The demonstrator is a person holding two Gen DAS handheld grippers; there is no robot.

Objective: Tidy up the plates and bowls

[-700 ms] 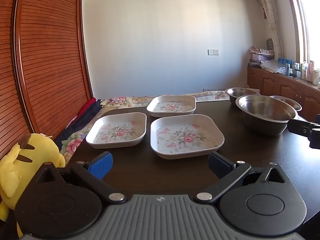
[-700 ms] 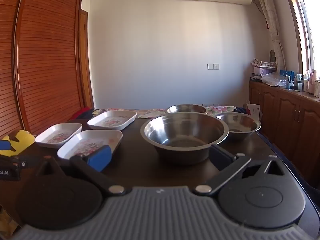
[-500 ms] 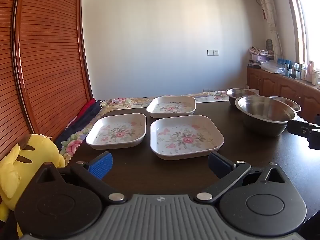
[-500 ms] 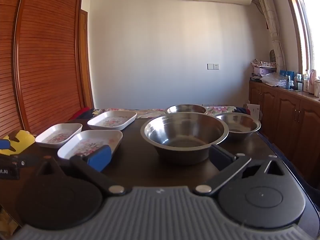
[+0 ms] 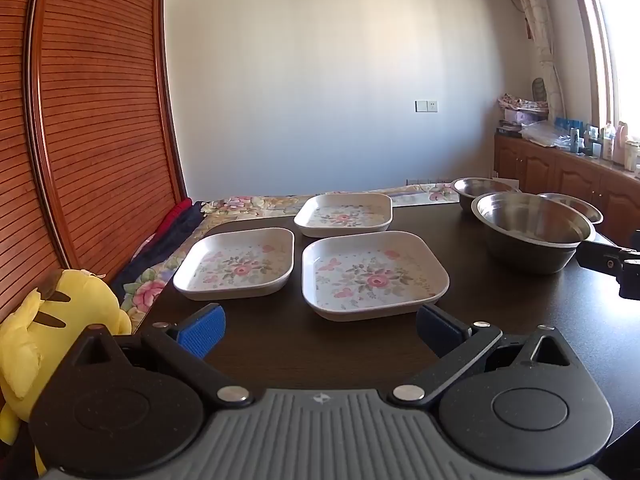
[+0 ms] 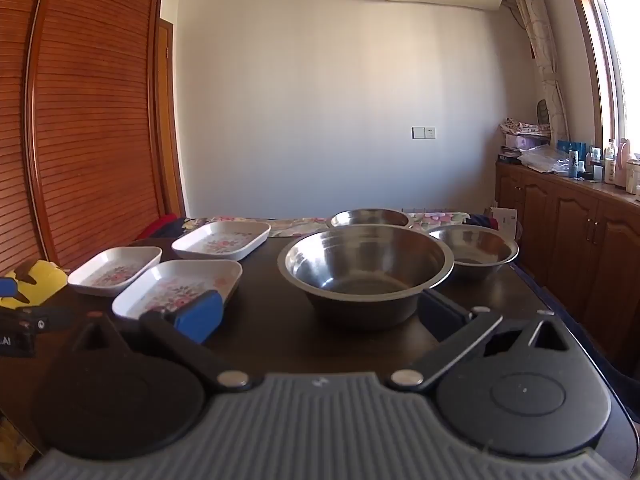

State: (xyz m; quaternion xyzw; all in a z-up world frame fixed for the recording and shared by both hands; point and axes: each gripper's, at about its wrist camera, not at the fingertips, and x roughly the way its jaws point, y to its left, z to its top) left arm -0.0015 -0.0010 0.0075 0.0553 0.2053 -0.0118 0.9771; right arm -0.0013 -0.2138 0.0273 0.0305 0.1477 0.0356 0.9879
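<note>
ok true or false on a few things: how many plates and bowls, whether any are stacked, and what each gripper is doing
1. Three floral plates lie on the table. True.
2. The plates are stacked. False: nearest plate, left plate and far plate lie apart.
3. Three steel bowls stand right of the plates. True: big bowl, far bowl, right bowl.
4. The left gripper holds a plate. False: open, empty.
5. The right gripper is shut on the big bowl. False: open, short of it.
</note>
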